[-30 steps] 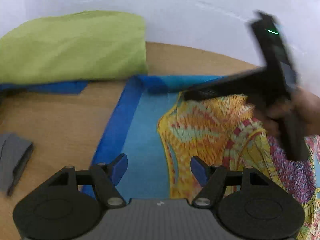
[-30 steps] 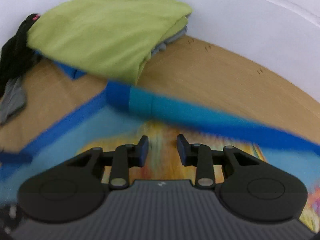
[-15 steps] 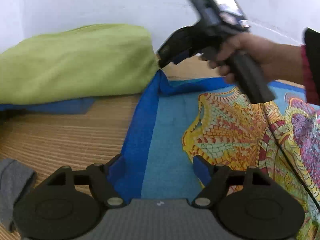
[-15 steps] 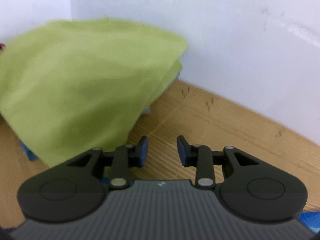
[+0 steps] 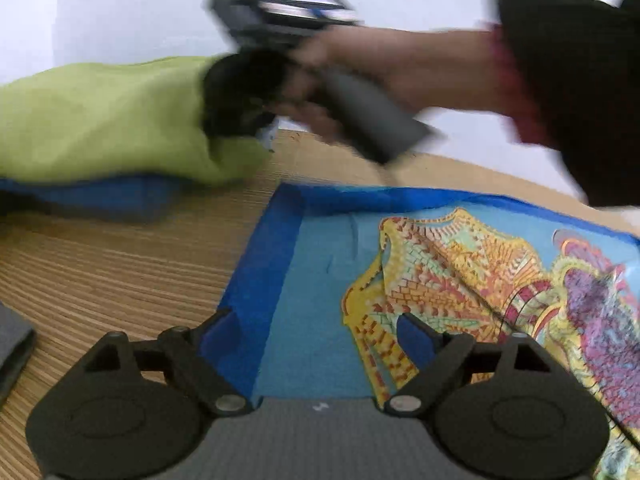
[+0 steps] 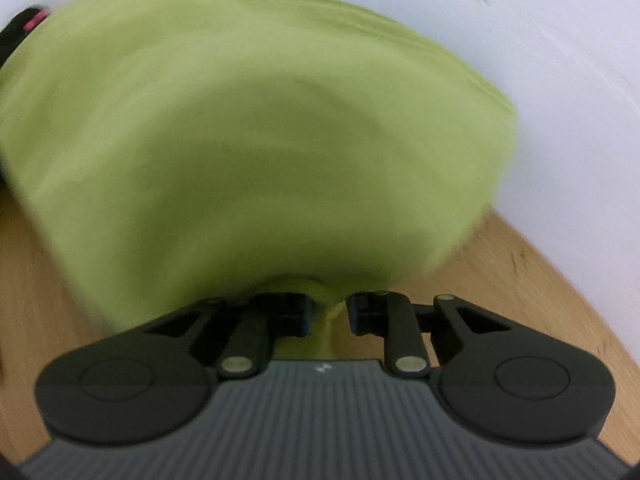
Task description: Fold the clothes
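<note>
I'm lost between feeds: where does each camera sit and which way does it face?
Left wrist: behind the open left claw, over the blue patterned cloth, facing the wall; right hand crosses.
Right wrist: behind the right claw, nosed into the green garment, fabric between its fingers.
Shared: green garment, wooden table.

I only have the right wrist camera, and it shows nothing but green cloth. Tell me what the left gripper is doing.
Observer: The left gripper is open and holds nothing. It hovers over the left edge of a blue patterned cloth.
Operator: Describe how that cloth lies.
Observer: It is spread flat on the wooden table, to the right of the green cloth.
Operator: Report what is under the green one.
Observer: A blue fabric shows beneath its near edge.
</note>
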`<state>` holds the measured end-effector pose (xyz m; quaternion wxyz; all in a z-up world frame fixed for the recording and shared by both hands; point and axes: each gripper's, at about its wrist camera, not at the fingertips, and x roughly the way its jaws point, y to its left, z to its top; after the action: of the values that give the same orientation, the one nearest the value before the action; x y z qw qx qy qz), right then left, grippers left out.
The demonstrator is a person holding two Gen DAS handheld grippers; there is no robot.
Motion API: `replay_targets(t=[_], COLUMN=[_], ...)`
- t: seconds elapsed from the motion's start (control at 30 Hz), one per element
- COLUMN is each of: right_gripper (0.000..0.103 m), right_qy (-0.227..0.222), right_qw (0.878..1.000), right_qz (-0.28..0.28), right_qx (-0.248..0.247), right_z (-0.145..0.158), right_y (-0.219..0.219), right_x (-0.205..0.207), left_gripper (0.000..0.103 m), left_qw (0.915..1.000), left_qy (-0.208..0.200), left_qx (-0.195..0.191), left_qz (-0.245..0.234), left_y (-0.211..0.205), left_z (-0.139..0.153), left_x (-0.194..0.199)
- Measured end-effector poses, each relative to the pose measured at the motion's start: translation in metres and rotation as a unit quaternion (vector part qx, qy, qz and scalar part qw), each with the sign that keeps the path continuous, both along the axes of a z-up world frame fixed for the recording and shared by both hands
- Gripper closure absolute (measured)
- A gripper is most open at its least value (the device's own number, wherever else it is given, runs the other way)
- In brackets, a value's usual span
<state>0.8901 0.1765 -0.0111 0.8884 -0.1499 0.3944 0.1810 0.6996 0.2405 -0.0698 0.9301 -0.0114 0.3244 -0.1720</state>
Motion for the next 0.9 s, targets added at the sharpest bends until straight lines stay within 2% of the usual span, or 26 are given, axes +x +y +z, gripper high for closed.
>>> replay_targets(t=[0.13, 0.23, 0.3, 0.37, 0.47, 0.8, 0.9], right_gripper=[0.085, 0.085, 0.085, 0.085, 0.085, 0.084, 0.085], right_qy=[-0.004, -0.018, -0.016, -0.002, -0.004, 0.058, 0.076], right_qw=[1.000, 0.999, 0.999, 0.999, 0.999, 0.997, 0.997], right_qz=[0.011, 0.017, 0.015, 0.028, 0.050, 0.001, -0.008], right_qx=[-0.012, 0.040, 0.044, 0.027, 0.011, 0.053, 0.018], right_z=[0.000, -0.005, -0.003, 0.006, 0.027, 0.007, -0.008], right_y=[0.045, 0.049, 0.043, 0.027, -0.011, -0.145, -0.146], right_x=[0.026, 0.025, 0.015, 0.002, -0.034, -0.155, -0.146], left_gripper=[0.015, 0.015, 0.015, 0.015, 0.015, 0.015, 0.015], left_qw=[1.0000, 1.0000, 1.0000, 0.9999, 1.0000, 1.0000, 1.0000], left_qy=[-0.002, -0.002, -0.001, 0.000, -0.001, -0.001, -0.001], left_qx=[0.009, 0.004, -0.009, -0.012, -0.006, -0.005, -0.005], left_qz=[-0.001, -0.002, 0.000, 0.001, 0.001, 0.001, 0.001], left_y=[-0.002, 0.001, 0.005, 0.006, 0.005, 0.005, 0.006], left_z=[0.000, 0.000, 0.000, 0.000, 0.000, 0.000, 0.000], left_x=[-0.001, -0.002, -0.003, -0.003, -0.003, -0.002, -0.002])
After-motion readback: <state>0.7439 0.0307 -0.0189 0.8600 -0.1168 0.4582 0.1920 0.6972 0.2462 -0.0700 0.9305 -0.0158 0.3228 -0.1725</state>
